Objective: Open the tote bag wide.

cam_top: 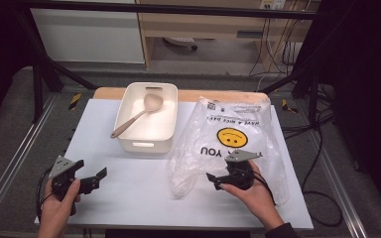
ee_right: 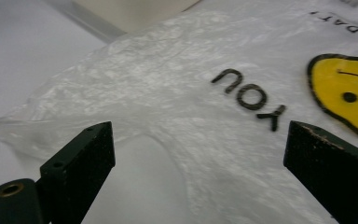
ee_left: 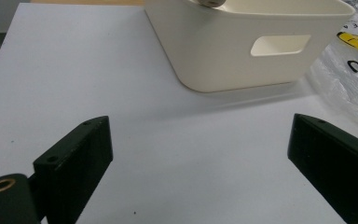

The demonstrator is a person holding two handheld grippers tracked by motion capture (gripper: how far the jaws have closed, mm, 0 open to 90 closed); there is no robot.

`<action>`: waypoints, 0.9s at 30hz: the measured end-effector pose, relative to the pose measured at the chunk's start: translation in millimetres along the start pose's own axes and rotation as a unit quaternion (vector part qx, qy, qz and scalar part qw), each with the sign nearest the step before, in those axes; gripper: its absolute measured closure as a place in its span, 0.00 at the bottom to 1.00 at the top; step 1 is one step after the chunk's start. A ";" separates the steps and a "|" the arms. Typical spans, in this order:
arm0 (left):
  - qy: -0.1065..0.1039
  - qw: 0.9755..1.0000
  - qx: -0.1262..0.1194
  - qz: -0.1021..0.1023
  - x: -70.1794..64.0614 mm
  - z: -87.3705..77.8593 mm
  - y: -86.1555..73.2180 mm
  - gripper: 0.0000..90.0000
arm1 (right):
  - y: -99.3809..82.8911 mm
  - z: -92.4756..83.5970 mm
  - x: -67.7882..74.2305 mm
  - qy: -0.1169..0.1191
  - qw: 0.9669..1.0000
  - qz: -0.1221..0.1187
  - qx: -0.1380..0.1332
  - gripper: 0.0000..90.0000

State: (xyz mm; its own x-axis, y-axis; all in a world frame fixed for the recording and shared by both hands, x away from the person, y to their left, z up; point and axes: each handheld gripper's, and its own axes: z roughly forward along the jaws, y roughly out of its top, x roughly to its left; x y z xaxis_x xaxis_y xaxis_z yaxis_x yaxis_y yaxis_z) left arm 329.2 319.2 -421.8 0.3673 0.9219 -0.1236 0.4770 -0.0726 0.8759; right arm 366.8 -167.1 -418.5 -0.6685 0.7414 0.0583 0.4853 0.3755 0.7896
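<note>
My right gripper [cam_top: 217, 180] has its fingers spread just over the plastic bag [ee_right: 205, 116], pinching nothing, and my left gripper [cam_top: 93, 179] fingers are spread above bare table [ee_left: 177, 154].

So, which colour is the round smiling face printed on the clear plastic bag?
Yellow with black outline, clearest in the right gripper view.

A: What's ahead of the left gripper [cam_top: 90, 179]?
B: White table [cam_top: 129, 193], a cream bin [cam_top: 148, 119] standing beyond the jaws
A: And by the right gripper [cam_top: 218, 179]?
B: A clear plastic bag [cam_top: 228, 144] lying flat under and beyond it
</note>
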 end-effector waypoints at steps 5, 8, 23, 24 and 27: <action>-0.001 1.000 0.001 0.002 -0.2 0.4 0.0 0.07 | 1.3 7.3 13.8 0.018 1.000 -0.013 0.004 0.10; -0.001 1.000 0.002 0.002 -0.4 0.7 -0.2 0.07 | 3.3 11.2 23.3 0.028 0.999 -0.022 0.001 0.10; -0.003 1.000 0.007 0.004 -0.9 1.7 -0.6 0.07 | 18.0 41.5 76.2 0.085 0.992 -0.089 0.007 0.09; -0.003 1.000 0.007 0.005 -0.9 1.6 -0.6 0.07 | 18.8 46.4 81.9 0.091 0.991 -0.096 0.009 0.09; -0.003 1.000 0.009 0.005 -1.2 1.8 -0.7 0.07 | 19.0 50.2 85.7 0.095 0.990 -0.101 0.012 0.09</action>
State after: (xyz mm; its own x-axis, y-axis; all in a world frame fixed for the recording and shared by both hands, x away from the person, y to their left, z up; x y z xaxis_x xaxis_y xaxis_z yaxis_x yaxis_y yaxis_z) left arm 329.9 317.5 -423.2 0.3763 0.9191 -0.1171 0.4873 -0.0888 0.8687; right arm 347.0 -68.5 -429.2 -0.8463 0.5325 0.0161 0.3424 0.5205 0.7822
